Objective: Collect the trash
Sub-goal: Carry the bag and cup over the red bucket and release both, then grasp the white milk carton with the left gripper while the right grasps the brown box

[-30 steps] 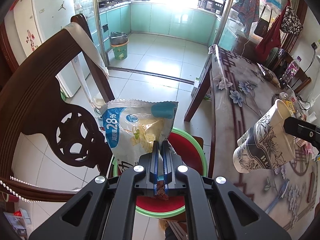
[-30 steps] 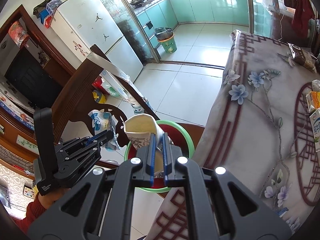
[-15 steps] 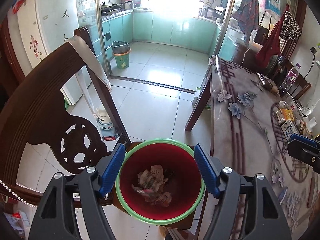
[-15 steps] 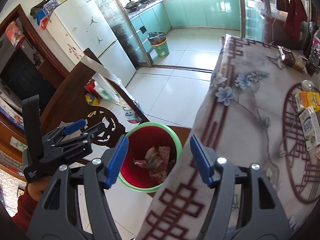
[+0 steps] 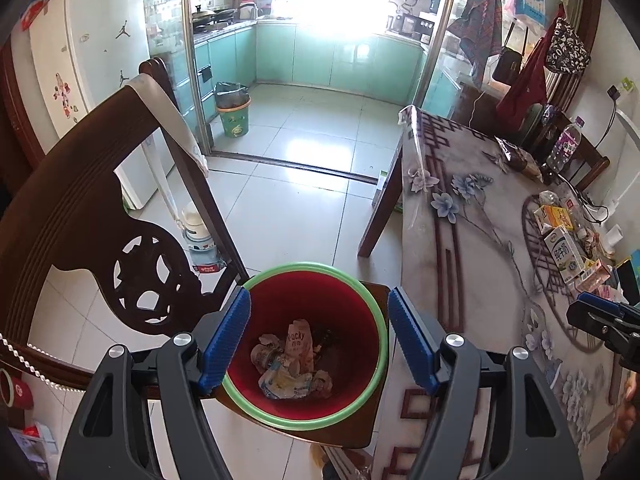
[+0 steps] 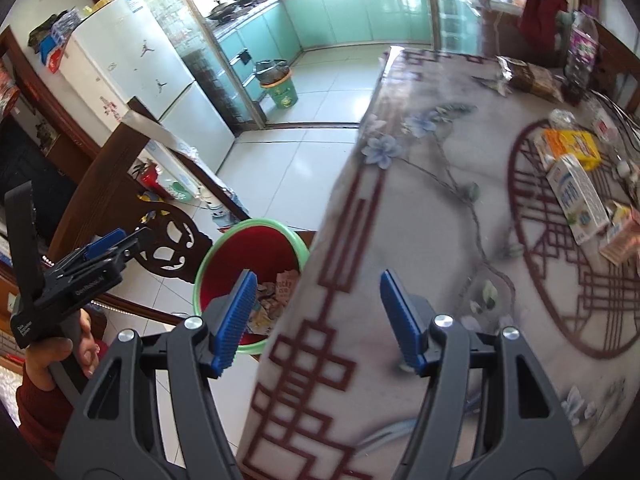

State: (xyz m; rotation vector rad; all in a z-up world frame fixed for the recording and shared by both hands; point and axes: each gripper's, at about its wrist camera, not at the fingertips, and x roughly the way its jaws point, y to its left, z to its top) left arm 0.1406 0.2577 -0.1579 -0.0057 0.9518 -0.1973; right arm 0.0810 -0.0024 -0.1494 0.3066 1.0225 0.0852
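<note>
A red bin with a green rim [image 5: 308, 266] stands on a wooden chair seat beside the table. Crumpled wrappers [image 5: 294, 364], among them a white-blue bag, lie at its bottom. My left gripper [image 5: 319, 308] hangs open above the bin with nothing between its blue pads. My right gripper [image 6: 318, 300] is open and empty too, over the table's near edge, with the bin [image 6: 208, 264] to its lower left. A milk carton [image 6: 576, 196], a yellow box [image 6: 572, 144] and a pink carton [image 6: 624, 236] lie on the table at the right.
The table [image 6: 420, 220] has a flowered cloth with a red lattice pattern. A brown snack bag [image 6: 528, 76] and a plastic bottle [image 5: 564, 148] sit at its far end. A dark carved chair back [image 5: 80, 184] rises left of the bin. Tiled floor leads to a kitchen with another bin [image 5: 234, 110].
Both grippers opened: the left let go of the white-blue bag, the right of the paper cup, which is no longer in view. The right gripper then swung right, over the table.
</note>
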